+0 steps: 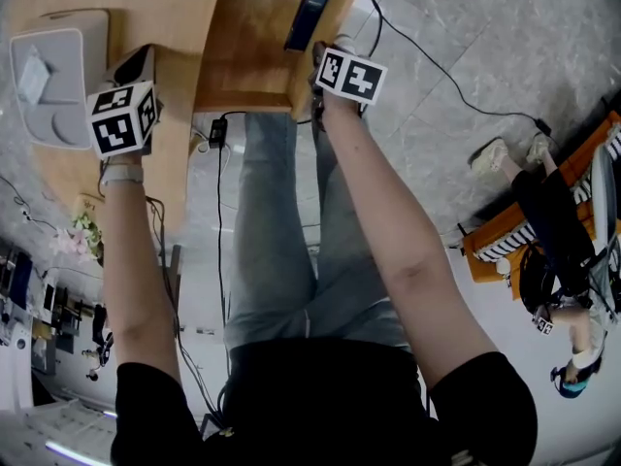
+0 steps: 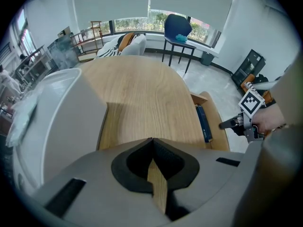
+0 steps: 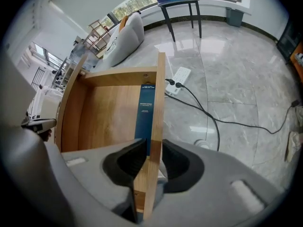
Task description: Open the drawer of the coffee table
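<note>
Two-handed, standing on grey veined floor tiles (image 3: 236, 79) crossed by black cables (image 3: 208, 117), a blue chair (image 2: 177, 27) by the windows. Leaning over the pale wooden counter (image 2: 142, 98), its drawer (image 3: 109, 112) standing pulled out and open at one side. Holding the left gripper (image 2: 152, 142) over the counter beside a white box (image 1: 58, 76), jaws meeting at the tips, empty. Pinching the drawer's thin outer wall in the right gripper (image 3: 154, 148), jaws nearly together, a pad on each face. Looking at a dark blue book (image 3: 146, 112) lying inside against that wall, its white lettering too small for reading.
</note>
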Demonstrator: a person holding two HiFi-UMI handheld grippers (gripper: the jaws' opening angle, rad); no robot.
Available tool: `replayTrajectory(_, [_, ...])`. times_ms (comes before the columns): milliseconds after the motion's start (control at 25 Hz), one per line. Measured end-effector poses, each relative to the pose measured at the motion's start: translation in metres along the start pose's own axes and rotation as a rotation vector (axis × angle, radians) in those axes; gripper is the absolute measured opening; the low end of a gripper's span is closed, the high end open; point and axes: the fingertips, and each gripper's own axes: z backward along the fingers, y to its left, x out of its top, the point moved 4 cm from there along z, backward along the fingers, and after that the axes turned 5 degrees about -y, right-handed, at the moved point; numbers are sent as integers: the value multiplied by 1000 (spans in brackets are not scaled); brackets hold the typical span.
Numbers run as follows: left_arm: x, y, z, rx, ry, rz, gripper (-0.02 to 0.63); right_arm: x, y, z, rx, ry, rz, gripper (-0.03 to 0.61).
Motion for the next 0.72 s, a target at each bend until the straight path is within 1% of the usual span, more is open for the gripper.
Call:
replayTrajectory(120, [-1,3,1,-2,1,54,11,4,2,10,1,6,42,100])
replayTrajectory(240, [-1,1,6,4,8,70,11,10,6,24,8,5,72,98])
replayTrajectory(360, [0,-7,23,-1,-15,83,11,20,15,48,23,-12,109,98])
replayTrajectory(480, [8,-15,36,-15,-43,116,11,42,28,70,52,-34,155,97])
replayTrajectory(720, [12,-37,61,-25,-56,177,11,74,49,113,114,-53,208,49])
